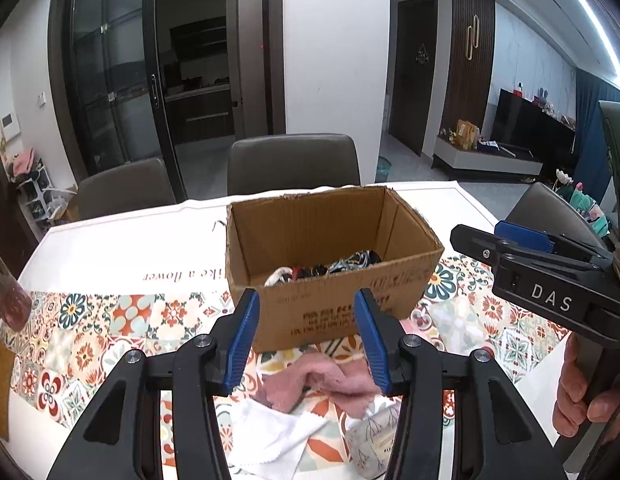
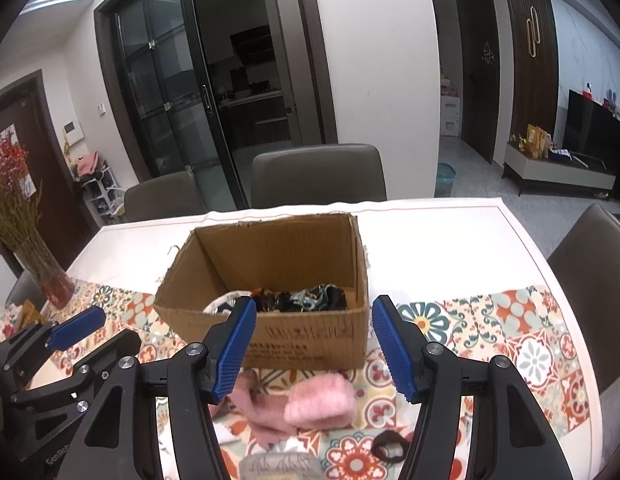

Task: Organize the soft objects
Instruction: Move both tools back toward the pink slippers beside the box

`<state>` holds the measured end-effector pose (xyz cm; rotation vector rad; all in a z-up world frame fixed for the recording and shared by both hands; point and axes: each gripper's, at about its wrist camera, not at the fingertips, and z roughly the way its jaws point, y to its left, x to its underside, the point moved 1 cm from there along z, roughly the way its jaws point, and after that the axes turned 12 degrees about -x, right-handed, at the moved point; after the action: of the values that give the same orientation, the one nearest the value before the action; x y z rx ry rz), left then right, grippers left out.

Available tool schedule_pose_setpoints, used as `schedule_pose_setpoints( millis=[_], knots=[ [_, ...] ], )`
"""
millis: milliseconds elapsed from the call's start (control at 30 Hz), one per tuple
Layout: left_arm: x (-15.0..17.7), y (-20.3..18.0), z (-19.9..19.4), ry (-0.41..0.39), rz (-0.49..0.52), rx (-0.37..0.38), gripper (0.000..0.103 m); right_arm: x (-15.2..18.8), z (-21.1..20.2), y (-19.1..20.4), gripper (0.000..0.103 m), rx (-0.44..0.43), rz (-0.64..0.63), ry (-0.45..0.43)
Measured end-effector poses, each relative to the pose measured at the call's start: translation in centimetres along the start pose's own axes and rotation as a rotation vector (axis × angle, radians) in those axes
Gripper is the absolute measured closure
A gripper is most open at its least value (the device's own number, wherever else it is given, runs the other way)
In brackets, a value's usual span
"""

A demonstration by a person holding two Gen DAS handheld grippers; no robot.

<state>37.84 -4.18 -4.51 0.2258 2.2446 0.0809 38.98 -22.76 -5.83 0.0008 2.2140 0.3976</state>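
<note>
Both claws hang released; the pink cloth (image 2: 310, 404) lies just below and ahead of the right gripper (image 2: 313, 346), nearer it than the left gripper (image 1: 308, 338).

Grey chairs (image 2: 317, 176) are set behind the counter (image 2: 429, 240); a dark glass sliding door (image 2: 162, 92) and white wall (image 2: 373, 48) are seen beyond.

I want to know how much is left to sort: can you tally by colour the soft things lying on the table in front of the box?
Pink: 2, a pink cloth and a folded pink towel
White: 1, a white cloth
Grey patterned: 1, a printed fabric piece
Dark brown: 1, a hair tie
Total: 5 outside the cardboard box; the pile inside is too tangled to count.
</note>
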Motion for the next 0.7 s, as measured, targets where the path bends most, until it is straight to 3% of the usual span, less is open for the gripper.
schedule_pose_setpoints(
  millis=[700],
  knots=[
    [4.1, -1.7, 3.4, 0.138, 0.031, 0.028, 0.049, 5.4, 2.8, -1.3, 0.042, 0.005, 0.030, 0.161]
  ],
)
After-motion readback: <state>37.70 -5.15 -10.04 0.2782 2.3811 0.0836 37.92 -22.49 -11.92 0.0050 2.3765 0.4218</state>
